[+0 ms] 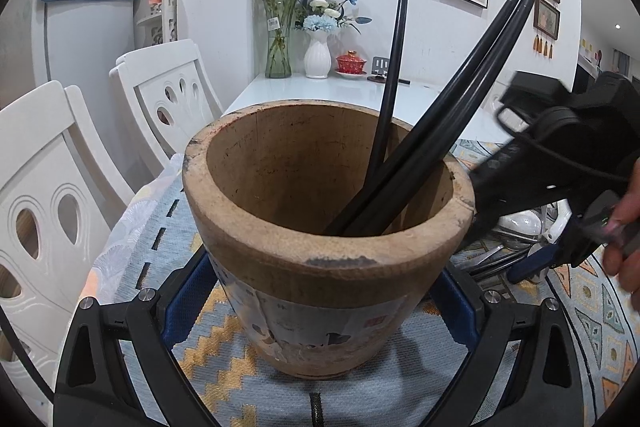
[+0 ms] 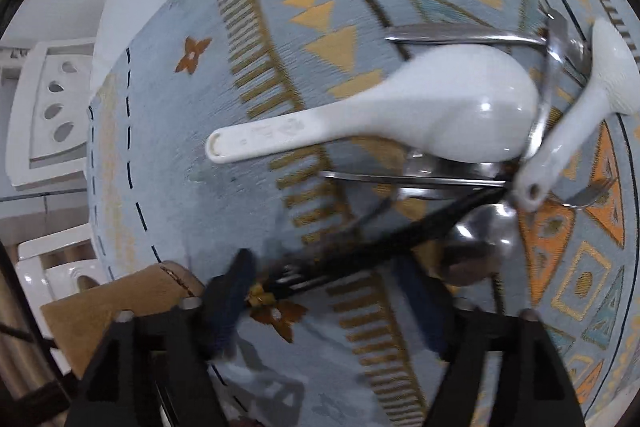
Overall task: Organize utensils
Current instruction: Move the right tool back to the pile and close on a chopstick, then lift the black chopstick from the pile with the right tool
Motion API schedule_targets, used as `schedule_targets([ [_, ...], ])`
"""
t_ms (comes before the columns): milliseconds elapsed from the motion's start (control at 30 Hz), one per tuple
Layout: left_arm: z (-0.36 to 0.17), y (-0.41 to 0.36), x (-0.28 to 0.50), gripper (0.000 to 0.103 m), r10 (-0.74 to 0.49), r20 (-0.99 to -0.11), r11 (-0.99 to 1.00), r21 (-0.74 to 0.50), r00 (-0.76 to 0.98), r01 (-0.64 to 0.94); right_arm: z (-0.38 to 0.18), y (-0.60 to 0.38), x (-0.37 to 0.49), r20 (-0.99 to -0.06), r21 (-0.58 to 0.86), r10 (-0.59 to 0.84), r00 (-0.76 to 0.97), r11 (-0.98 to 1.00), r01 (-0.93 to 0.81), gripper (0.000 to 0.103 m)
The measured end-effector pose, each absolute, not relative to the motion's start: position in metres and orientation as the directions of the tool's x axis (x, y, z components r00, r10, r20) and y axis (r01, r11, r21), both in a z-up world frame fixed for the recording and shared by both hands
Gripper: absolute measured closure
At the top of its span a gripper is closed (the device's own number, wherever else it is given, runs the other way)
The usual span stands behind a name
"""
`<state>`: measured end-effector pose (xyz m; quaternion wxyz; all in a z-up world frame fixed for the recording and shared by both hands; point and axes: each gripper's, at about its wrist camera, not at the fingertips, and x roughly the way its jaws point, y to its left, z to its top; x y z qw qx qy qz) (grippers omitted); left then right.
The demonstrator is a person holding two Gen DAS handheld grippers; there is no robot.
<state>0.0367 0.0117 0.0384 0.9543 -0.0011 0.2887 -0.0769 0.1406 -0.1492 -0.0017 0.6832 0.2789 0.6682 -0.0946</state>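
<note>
While tool (image 2: 326,301) gapes, black chopsticks (image 2: 384,247) between its fingers, untouched

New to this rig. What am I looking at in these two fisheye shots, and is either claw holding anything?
No robot: a person holds a two-finger claw in each hand, with a camera on each looking along its fingers. The left view shows the left claw closed around a round wooden pot holding three black chopsticks; the right claw reaches down beside it. The right view looks down on the patterned blue tablecloth at a pile: two white ceramic spoons, metal cutlery and black chopsticks. The right claw is open and empty.
</note>
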Motion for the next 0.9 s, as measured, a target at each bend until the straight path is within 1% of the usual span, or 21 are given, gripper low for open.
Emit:
schedule_targets([
  [100,0.038,0.012,0.037,0.005,-0.151,-0.551,0.988,-0.051,0.821,0.147,-0.001,-0.136,0.139,-0.981,0.195,0.167,0.1,0.853,0.484,0.025],
  [200,0.038,0.013,0.038,0.005,-0.151,-0.552,0.988,-0.051,0.82,0.148,0.0,-0.124,0.137,-0.993,0.113,0.085,0.084,0.897,0.426,0.036],
  [233,0.038,0.013,0.038,0.005,-0.151,-0.551,0.988,-0.051,0.821,0.147,0.001,-0.123,0.135,-0.993,0.105,0.075,0.087,0.905,0.413,0.037],
  [333,0.039,0.013,0.038,0.005,-0.151,-0.551,0.988,-0.051,0.821,0.148,0.004,-0.125,0.125,-0.992,0.098,0.061,0.109,0.919,0.383,0.054],
  [367,0.039,0.013,0.038,0.005,-0.152,-0.551,0.988,-0.052,0.821,0.148,0.005,-0.126,0.12,-0.992,0.088,0.049,0.116,0.929,0.359,0.063],
  [433,0.039,0.013,0.038,0.005,-0.151,-0.551,0.988,-0.051,0.821,0.148,0.006,-0.128,0.11,-0.99,0.098,0.058,0.129,0.939,0.331,0.067],
  [467,0.039,0.013,0.038,0.005,-0.15,-0.551,0.988,-0.05,0.821,0.147,0.007,-0.129,0.104,-0.99,0.098,0.058,0.13,0.941,0.323,0.071],
  [600,0.039,0.013,0.038,0.005,-0.15,-0.551,0.988,-0.05,0.821,0.147,0.01,-0.134,0.072,-0.976,0.165,0.115,0.183,0.943,0.288,0.08],
  [633,0.039,0.013,0.038,0.005,-0.15,-0.551,0.988,-0.05,0.821,0.147,0.01,-0.137,0.063,-0.968,0.202,0.15,0.199,0.939,0.276,0.083],
  [700,0.039,0.013,0.038,0.005,-0.151,-0.551,0.988,-0.051,0.821,0.148,0.01,-0.148,0.044,-0.934,0.324,0.263,0.242,0.91,0.261,0.09],
  [767,0.039,0.013,0.038,0.005,-0.149,-0.551,0.988,-0.049,0.821,0.147,0.011,-0.156,0.03,-0.888,0.433,0.363,0.283,0.867,0.246,0.09],
  [900,0.04,0.012,0.038,0.005,-0.149,-0.551,0.988,-0.048,0.821,0.147,0.017,-0.172,0.011,-0.828,0.535,0.462,0.318,0.82,0.203,0.091],
])
